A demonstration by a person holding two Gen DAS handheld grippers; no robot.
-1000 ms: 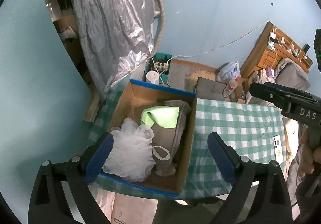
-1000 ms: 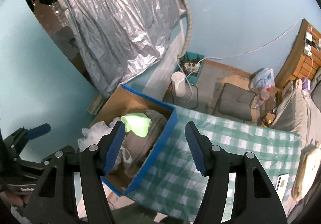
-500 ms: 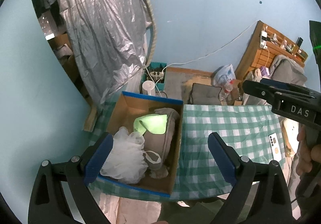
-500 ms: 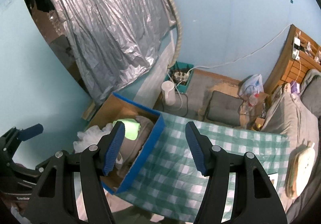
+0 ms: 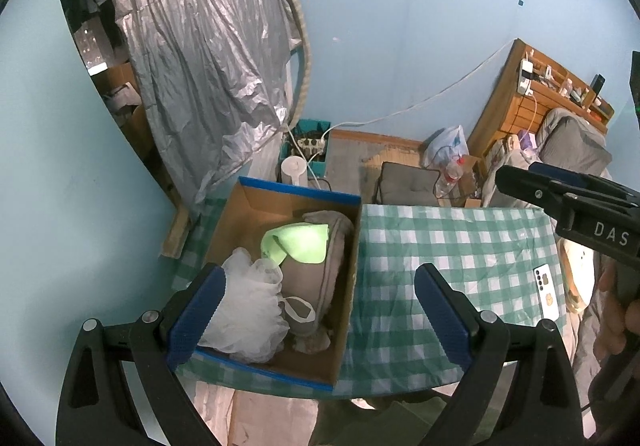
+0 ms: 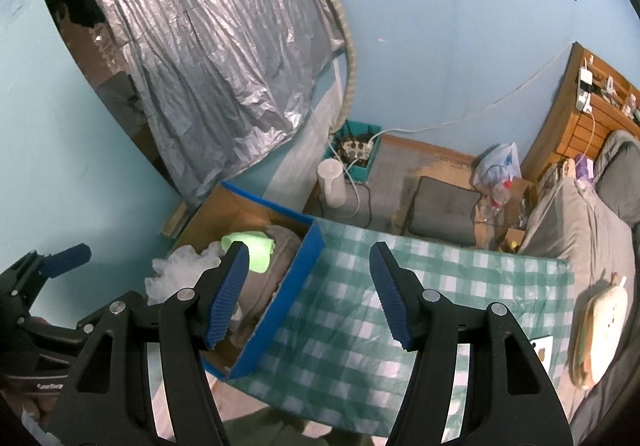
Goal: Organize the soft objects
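Observation:
A cardboard box (image 5: 248, 206) with blue-taped edges sits at the left end of a green-checked tablecloth (image 5: 452, 246). In it lie a white mesh bath pouf (image 5: 248, 310), a bright green cloth (image 5: 300, 244) and a grey-brown folded fabric (image 5: 336, 246). My left gripper (image 5: 316, 310) is open and empty, held high above the box's near edge. My right gripper (image 6: 308, 294) is open and empty, high above the box's right wall (image 6: 280, 302). The pouf (image 6: 176, 270) and green cloth (image 6: 248, 246) also show in the right wrist view.
A white phone (image 5: 546, 292) and a round beige object (image 6: 604, 318) lie at the table's right end. Beyond the table are a white cylinder (image 5: 294, 170), a teal crate with a power strip (image 5: 312, 142), a grey cushion (image 5: 408, 182), a plastic bag (image 5: 446, 142) and a bed (image 6: 580, 222). A silver sheet (image 5: 192, 46) hangs at left.
Both grippers have risen and pulled back from the table, so the box and cloth look smaller and farther. Both stay open and empty. The box contents have not moved.

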